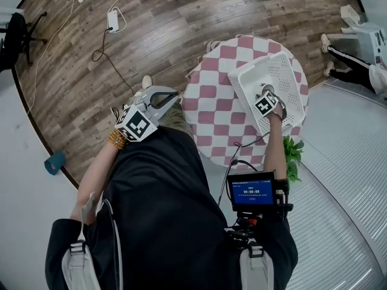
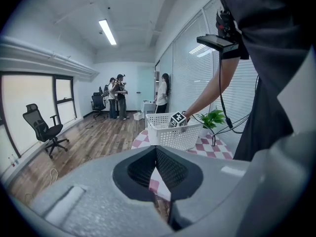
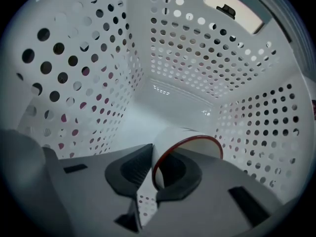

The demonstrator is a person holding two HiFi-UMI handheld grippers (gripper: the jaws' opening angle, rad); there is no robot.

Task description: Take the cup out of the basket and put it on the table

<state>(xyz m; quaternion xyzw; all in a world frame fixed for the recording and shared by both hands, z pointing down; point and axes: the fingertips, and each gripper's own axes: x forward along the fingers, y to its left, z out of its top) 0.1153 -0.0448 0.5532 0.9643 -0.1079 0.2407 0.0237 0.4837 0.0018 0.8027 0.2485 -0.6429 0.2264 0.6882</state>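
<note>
One cup (image 3: 187, 134) | in basket (image 3: 197, 58) | right gripper (image 3: 155, 172) pinching rim

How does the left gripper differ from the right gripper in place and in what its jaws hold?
The right gripper reaches down into the white basket; the left gripper is outside it, beside the table. The right's jaws pinch the cup by its wall; the left's are together, empty. Both are grey, two-jawed.

The room is bright. A long ceiling light (image 2: 107, 32) shines from above, and daylight comes in through the window (image 2: 29, 107) on the left. Inside the basket (image 3: 187, 48) the light is soft and bluish, with small shiny spots on its floor. Both gripper views bend round at the edges, with dark corners.
</note>
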